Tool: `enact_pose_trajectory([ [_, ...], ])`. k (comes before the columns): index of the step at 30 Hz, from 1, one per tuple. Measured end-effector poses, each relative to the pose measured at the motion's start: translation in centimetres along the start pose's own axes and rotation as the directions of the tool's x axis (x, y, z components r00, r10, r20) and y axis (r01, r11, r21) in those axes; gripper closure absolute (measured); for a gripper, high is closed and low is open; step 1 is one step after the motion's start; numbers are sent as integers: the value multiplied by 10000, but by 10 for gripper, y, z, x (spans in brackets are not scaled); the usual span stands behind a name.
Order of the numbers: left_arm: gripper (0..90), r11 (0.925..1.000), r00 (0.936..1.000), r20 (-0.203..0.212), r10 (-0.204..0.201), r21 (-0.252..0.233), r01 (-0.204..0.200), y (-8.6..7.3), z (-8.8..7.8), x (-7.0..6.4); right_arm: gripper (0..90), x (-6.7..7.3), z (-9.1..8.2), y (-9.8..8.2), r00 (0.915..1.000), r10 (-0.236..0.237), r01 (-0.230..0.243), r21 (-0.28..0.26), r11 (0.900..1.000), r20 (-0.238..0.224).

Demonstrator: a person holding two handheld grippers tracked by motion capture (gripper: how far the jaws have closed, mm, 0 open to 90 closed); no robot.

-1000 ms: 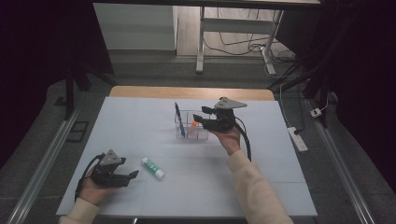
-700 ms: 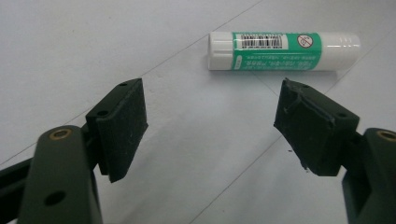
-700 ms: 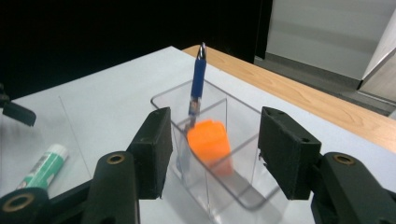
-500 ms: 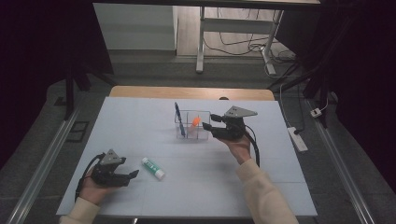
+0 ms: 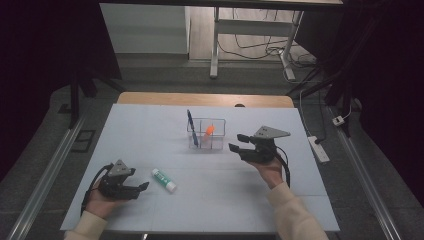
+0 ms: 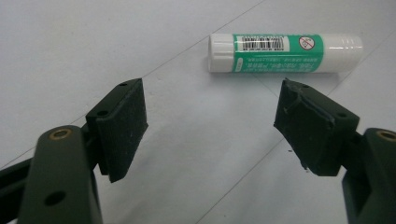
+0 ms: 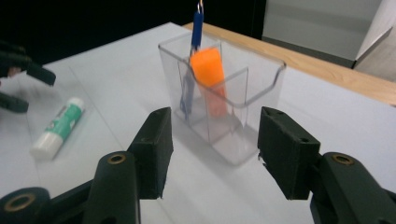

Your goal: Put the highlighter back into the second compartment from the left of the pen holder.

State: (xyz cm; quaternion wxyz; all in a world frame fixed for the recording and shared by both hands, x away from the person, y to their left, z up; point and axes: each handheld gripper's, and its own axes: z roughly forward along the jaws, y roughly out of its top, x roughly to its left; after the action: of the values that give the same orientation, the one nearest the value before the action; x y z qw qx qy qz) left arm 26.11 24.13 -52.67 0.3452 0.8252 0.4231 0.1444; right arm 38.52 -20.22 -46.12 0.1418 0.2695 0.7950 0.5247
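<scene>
A clear plastic organizer stands mid-table, holding a blue pen and an orange marker in separate compartments. A white and green glue stick lies on the white table mat. My left gripper rests open near the front left, jaws pointing at the glue stick just ahead of them, nothing between them. My right gripper hovers open to the right of the organizer, jaws aimed at it, empty.
The white mat covers a wooden table whose far edge shows bare. A power strip lies on the floor at the right. A desk frame with cables stands beyond the table.
My right gripper has drawn back from above the organizer to its right and toward the person, a little lower. The orange marker now stands uncovered in the organizer. The left gripper has kept still.
</scene>
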Motion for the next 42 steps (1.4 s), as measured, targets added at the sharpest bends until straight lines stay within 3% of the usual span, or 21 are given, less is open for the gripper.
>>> enact_pose_trajectory([
  [11, 250, 10000, 10000, 0, 44, 1, -44, 1, 0, 0, 438, 5, -34, -25, 9997, 236, -238, 331, 9992, 74],
  [17, 254, 9999, 9999, 8, 111, -24, -111, 2, 1, 0, 428, 8, -51, -42, 9999, 131, -138, 674, 9976, 109],
  [27, 254, 9999, 9999, 10, 145, -18, -145, 3, 2, -1, 426, 4, -83, -66, 9996, 196, -211, 733, 9971, 209],
  [42, 254, 9981, 9986, 84, 519, -325, -516, 9, -5, -1, 417, 1, -91, -79, 9994, -7, -30, 1094, 9940, 342],
])
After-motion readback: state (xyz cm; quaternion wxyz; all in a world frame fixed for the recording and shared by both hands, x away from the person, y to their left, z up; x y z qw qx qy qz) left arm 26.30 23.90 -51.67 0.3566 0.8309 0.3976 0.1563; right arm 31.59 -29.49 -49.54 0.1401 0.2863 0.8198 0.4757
